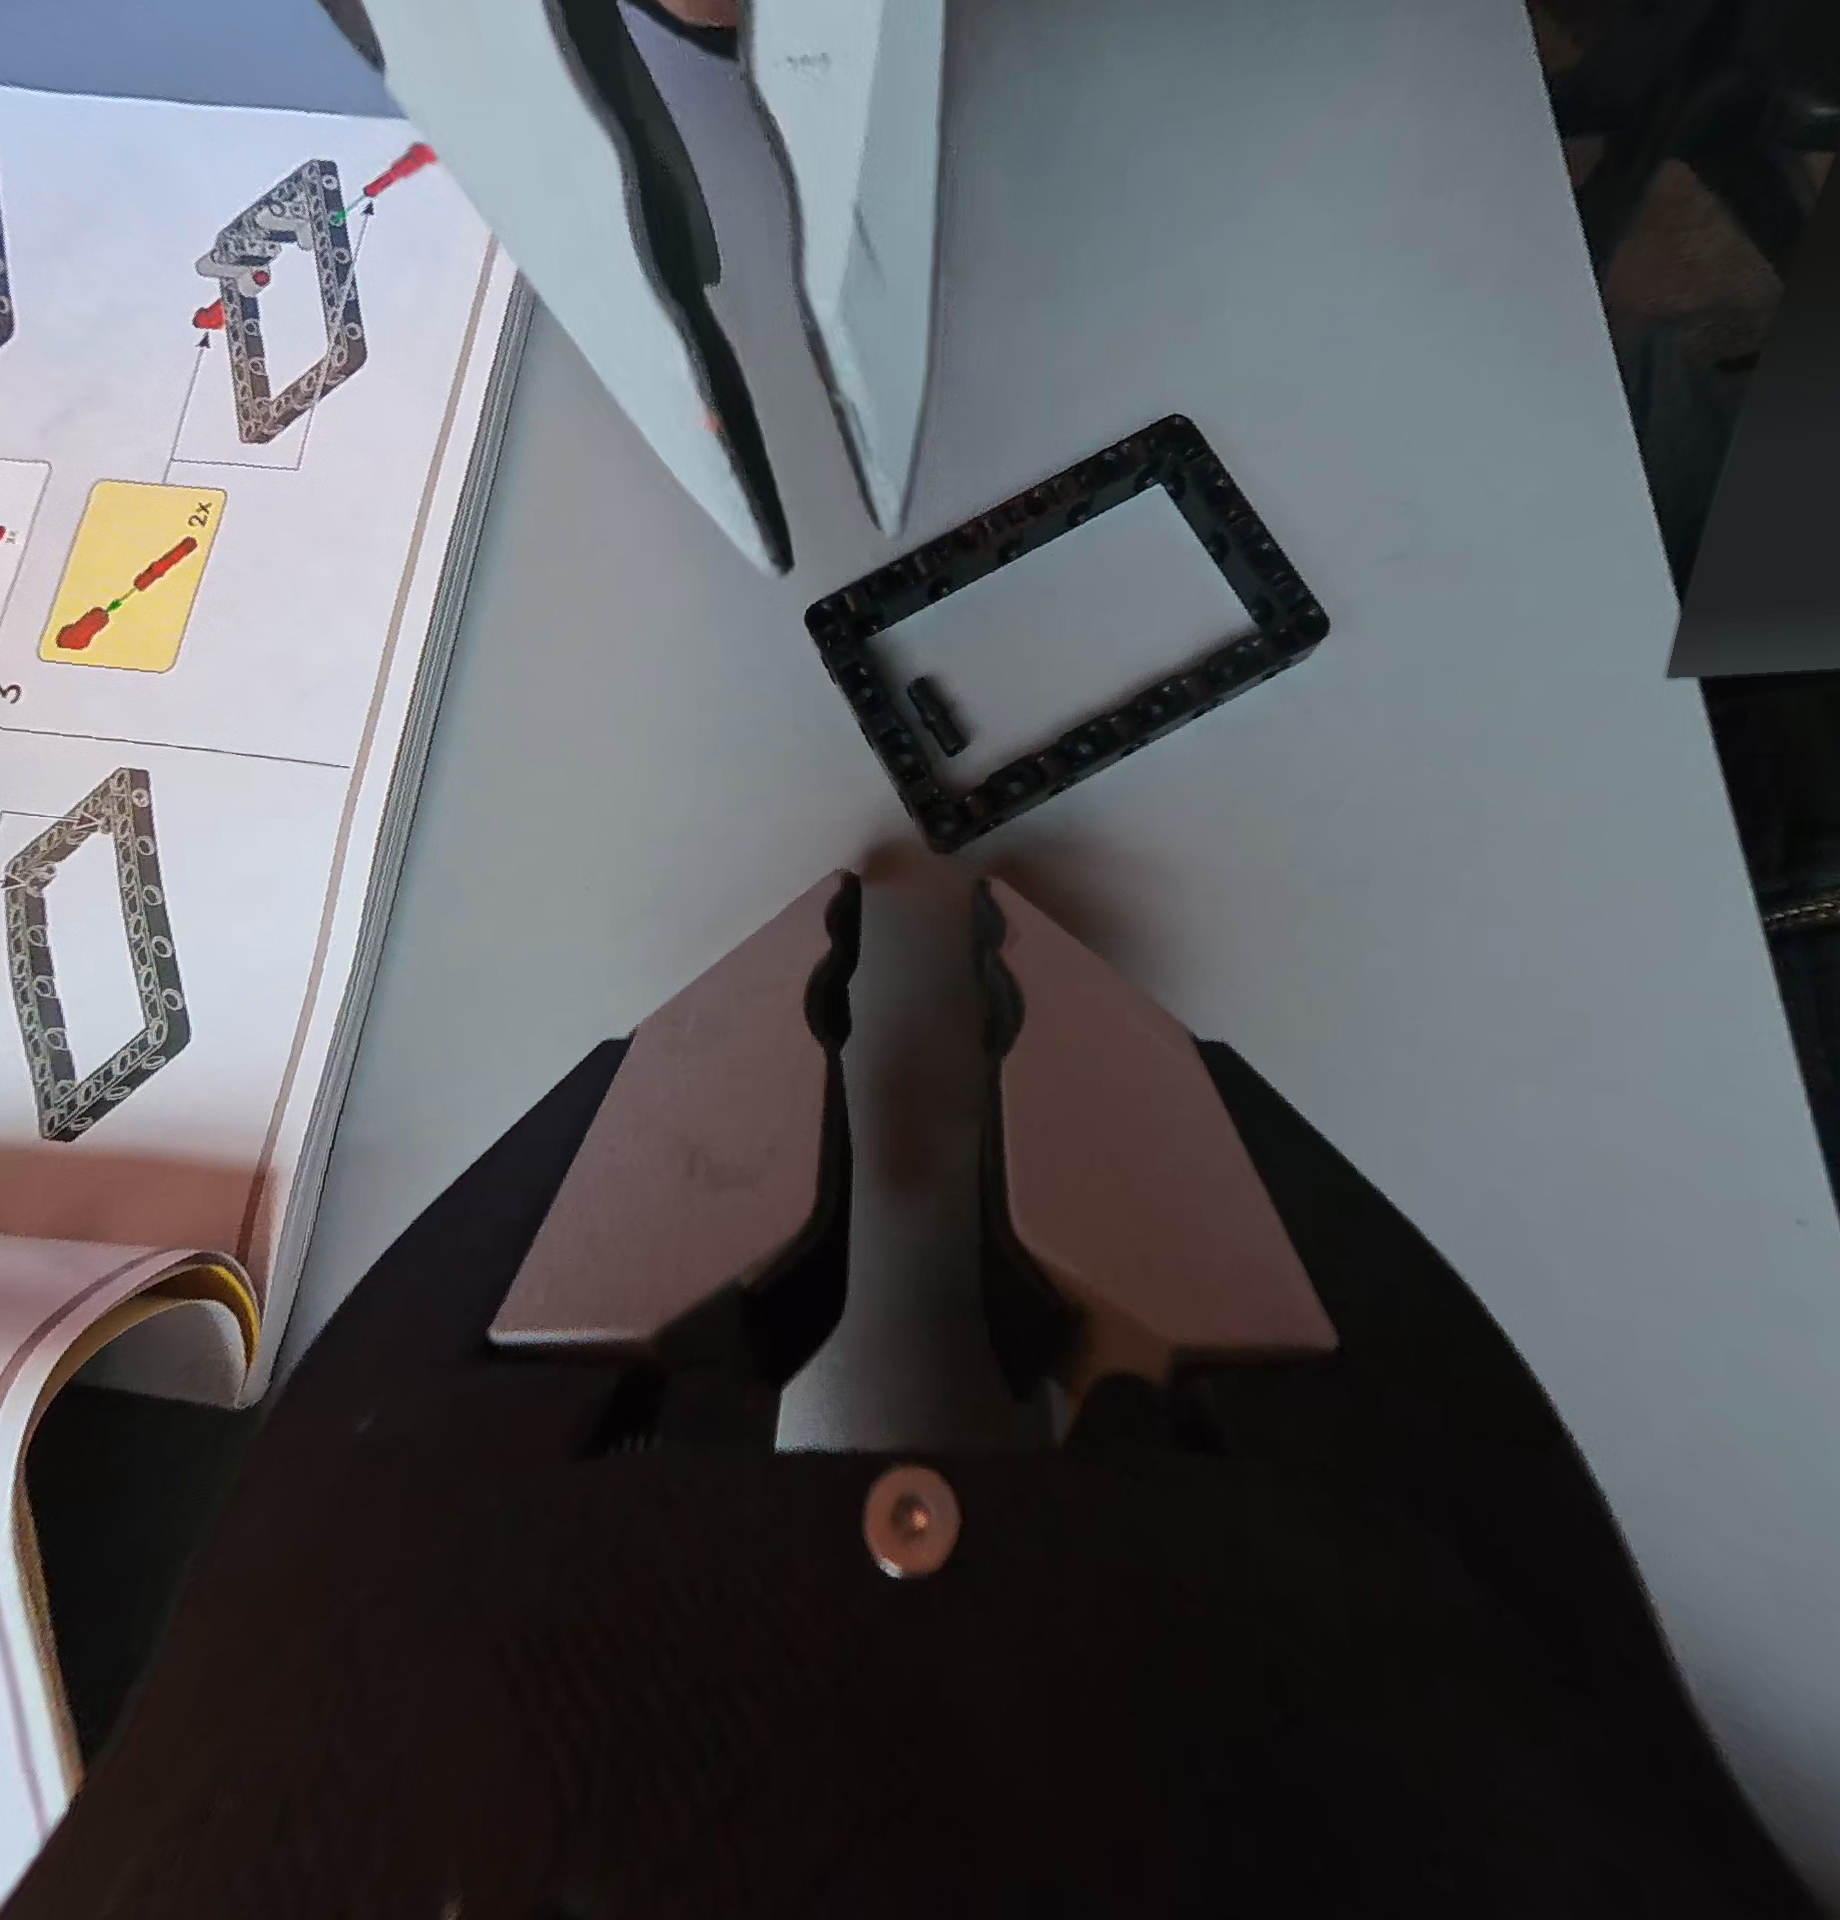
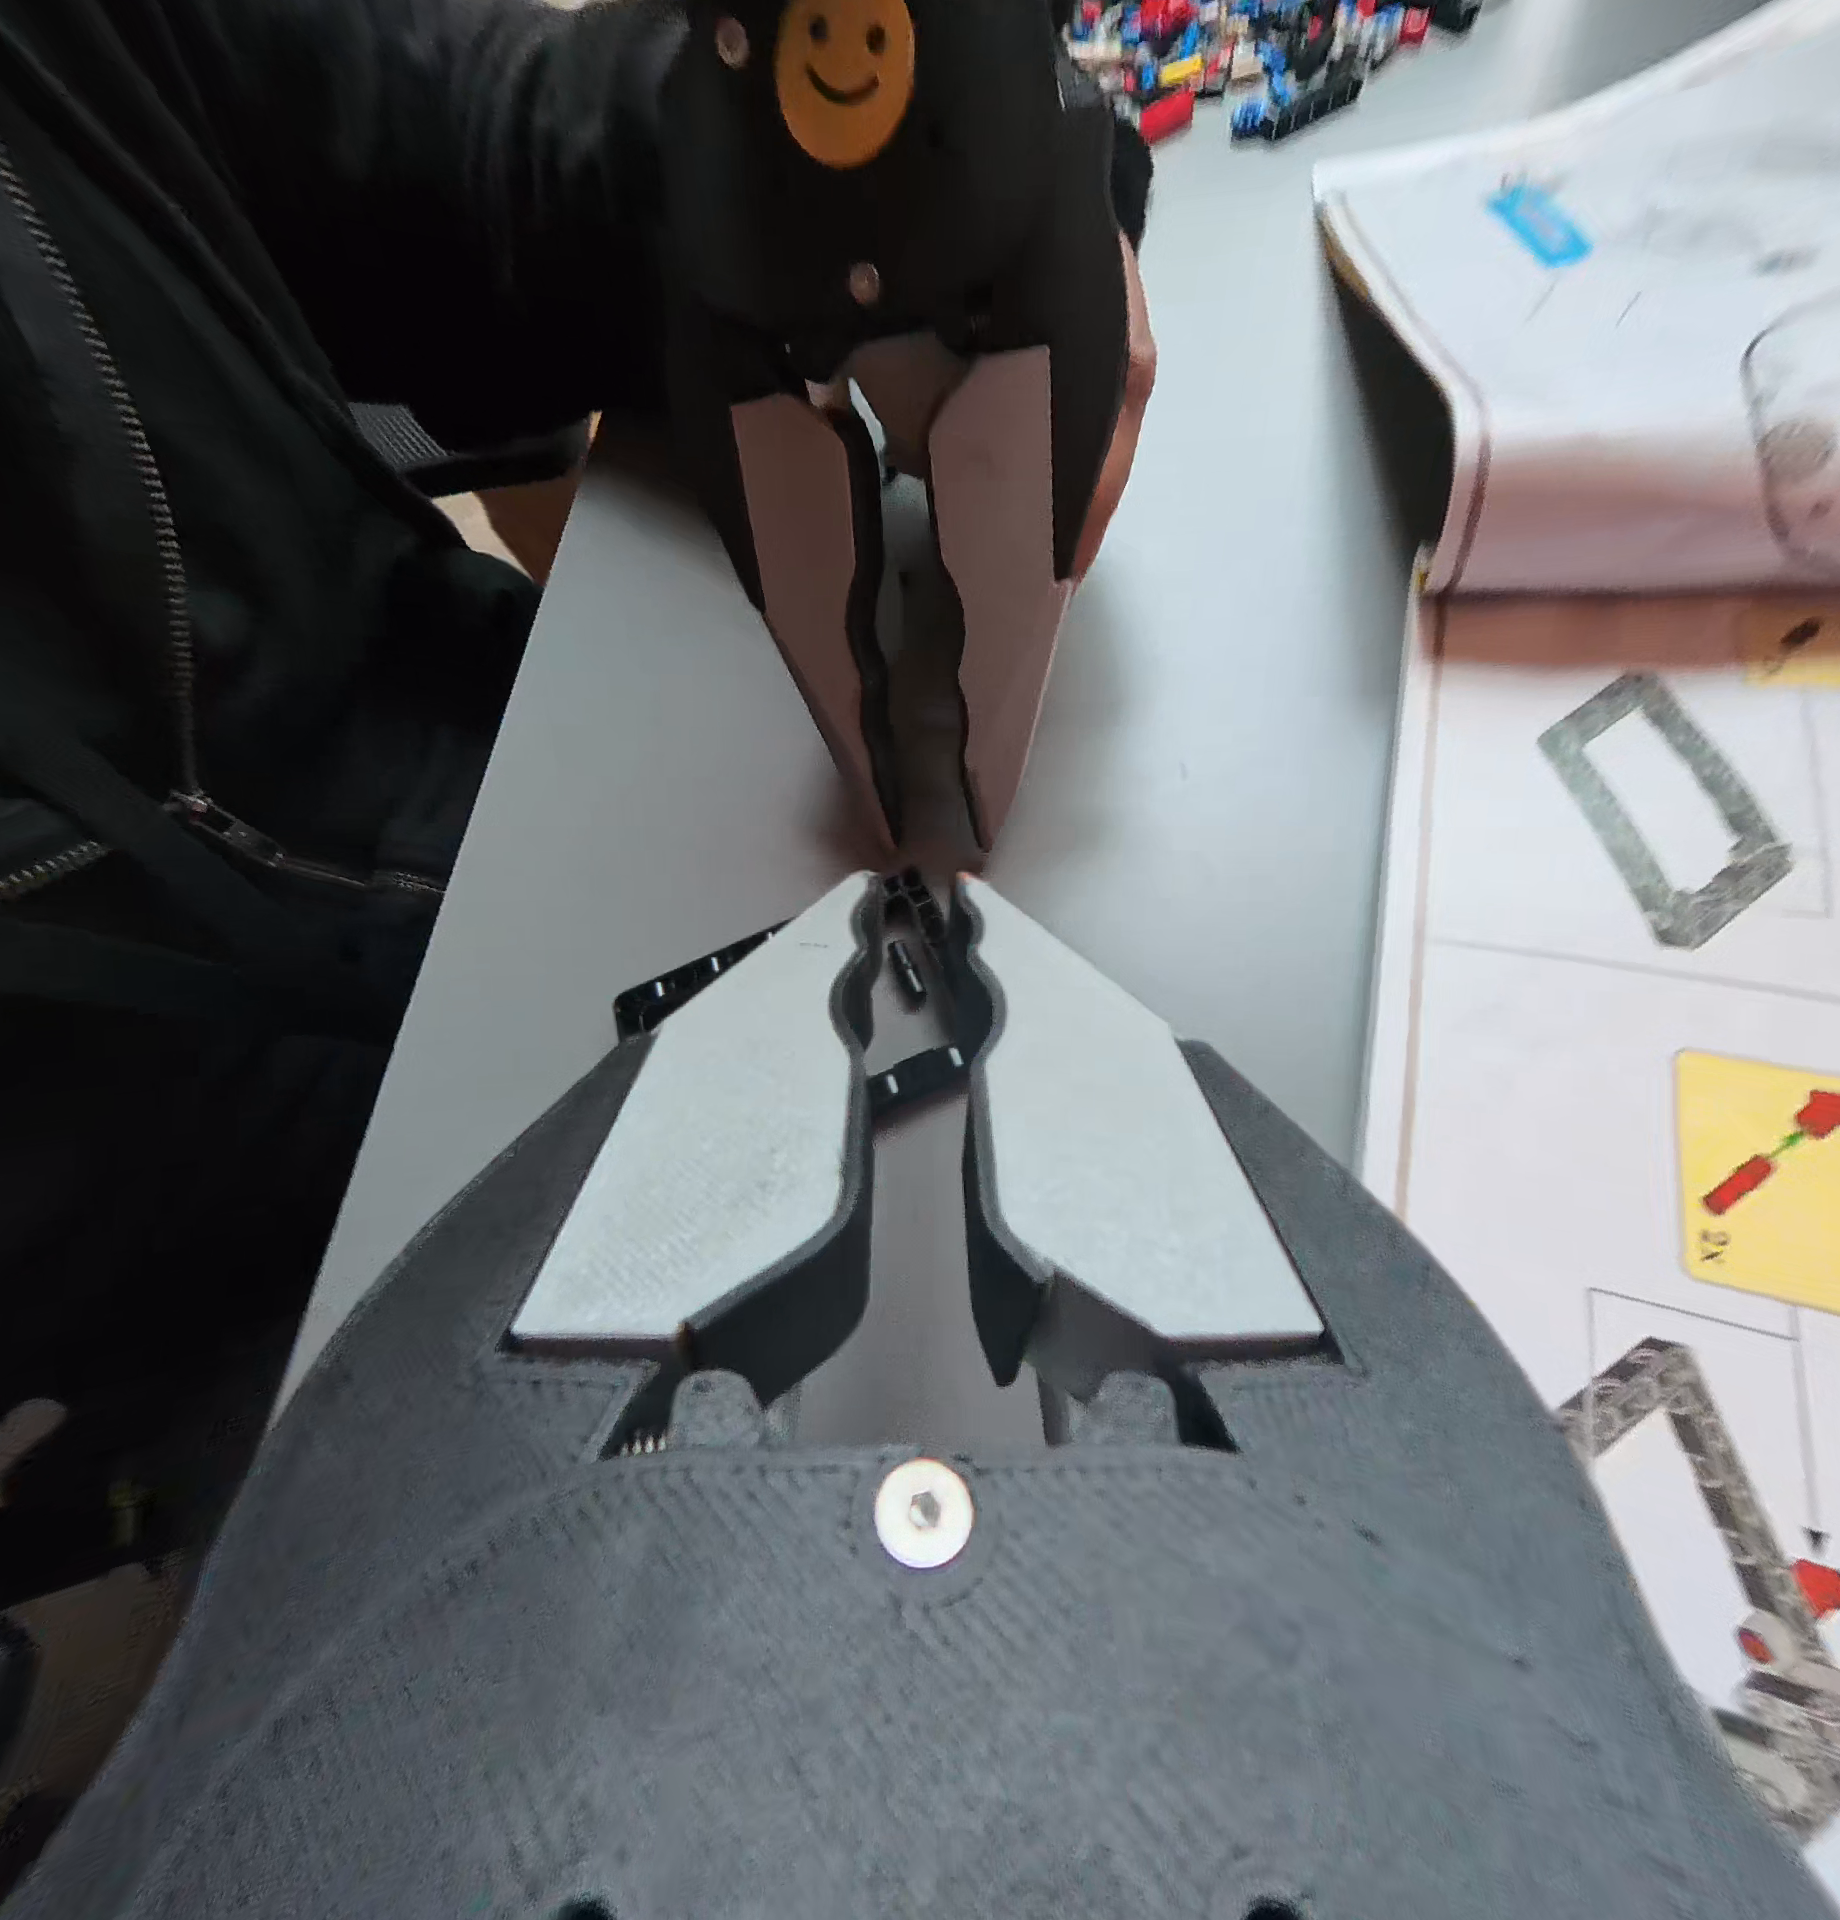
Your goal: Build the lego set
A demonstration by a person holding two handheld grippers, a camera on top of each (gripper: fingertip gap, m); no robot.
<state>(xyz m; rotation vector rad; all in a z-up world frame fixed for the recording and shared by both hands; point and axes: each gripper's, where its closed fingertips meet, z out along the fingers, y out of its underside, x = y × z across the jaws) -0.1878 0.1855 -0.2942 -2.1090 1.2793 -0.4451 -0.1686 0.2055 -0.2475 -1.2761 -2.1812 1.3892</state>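
Observation:
A black rectangular lego frame (image 1: 1067, 634) lies flat on the white table (image 1: 1311, 312). A small black pin (image 1: 937, 712) lies loose inside it, near one short side. My left gripper (image 1: 914, 883), with pinkish fingers, is open and empty just short of the frame's near corner. My right gripper (image 1: 836, 540), with pale grey fingers, comes in from the opposite side, open and empty, with its tips beside the frame's left corner. In the right wrist view my right gripper (image 2: 911, 883) hovers over the frame (image 2: 677, 987) and pin (image 2: 908, 966), facing the left gripper (image 2: 939, 847).
An open instruction booklet (image 1: 220, 623) lies beside the frame and also shows in the right wrist view (image 2: 1622, 1039). A pile of loose lego pieces (image 2: 1259, 62) lies at the far end. A person in a black jacket (image 2: 220, 520) stands at the table edge (image 1: 1622, 623). My right fingertips sit around 6 cm from my left ones.

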